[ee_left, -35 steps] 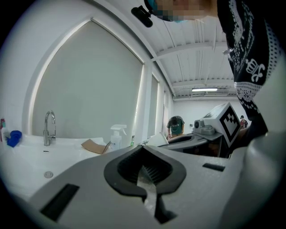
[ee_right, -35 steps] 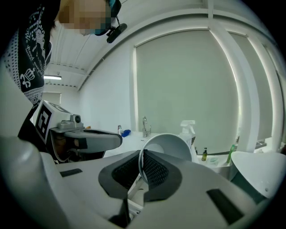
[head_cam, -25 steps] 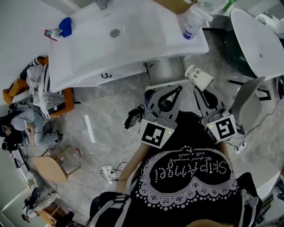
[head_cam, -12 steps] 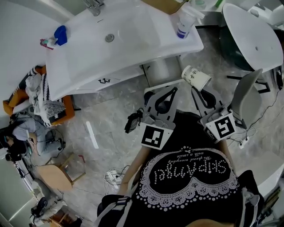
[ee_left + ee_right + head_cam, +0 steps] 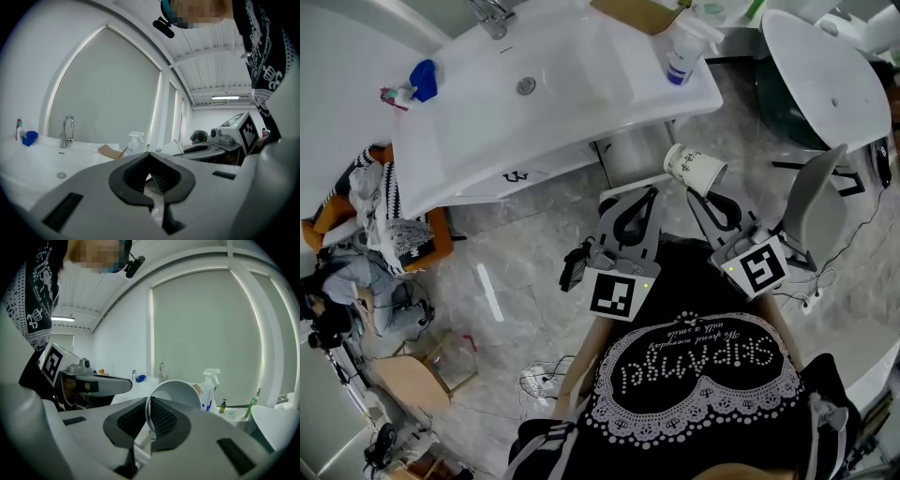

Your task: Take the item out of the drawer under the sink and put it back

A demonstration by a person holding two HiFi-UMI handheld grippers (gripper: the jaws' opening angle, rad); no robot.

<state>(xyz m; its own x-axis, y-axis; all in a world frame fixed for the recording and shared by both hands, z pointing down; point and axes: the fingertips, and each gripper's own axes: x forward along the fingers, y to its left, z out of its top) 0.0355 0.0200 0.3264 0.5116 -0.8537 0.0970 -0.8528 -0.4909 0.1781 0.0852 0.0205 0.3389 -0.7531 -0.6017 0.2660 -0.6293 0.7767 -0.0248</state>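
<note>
A white paper cup [image 5: 695, 169] with print on its side hangs tilted in front of the white sink [image 5: 581, 103]. My right gripper [image 5: 695, 194] is shut on its rim. In the right gripper view the thin rim [image 5: 149, 413] runs between the ribbed pads and the cup's open mouth [image 5: 176, 392] faces the camera. My left gripper [image 5: 650, 192] is beside it, shut with nothing in it; its pads meet at the tip [image 5: 149, 155]. The drawer front [image 5: 525, 173] under the sink looks closed.
A spray bottle [image 5: 680, 54], a piece of cardboard [image 5: 642, 13], a tap [image 5: 490, 13] and a blue item [image 5: 422, 79] are on the sink top. A grey chair [image 5: 818, 208] stands right. An orange basket of clothes [image 5: 389, 211] stands left, and cables lie on the floor.
The head view has shifted a little, so the sink sits lower and further left. Both grippers and the cup keep about the same place before the sink.
</note>
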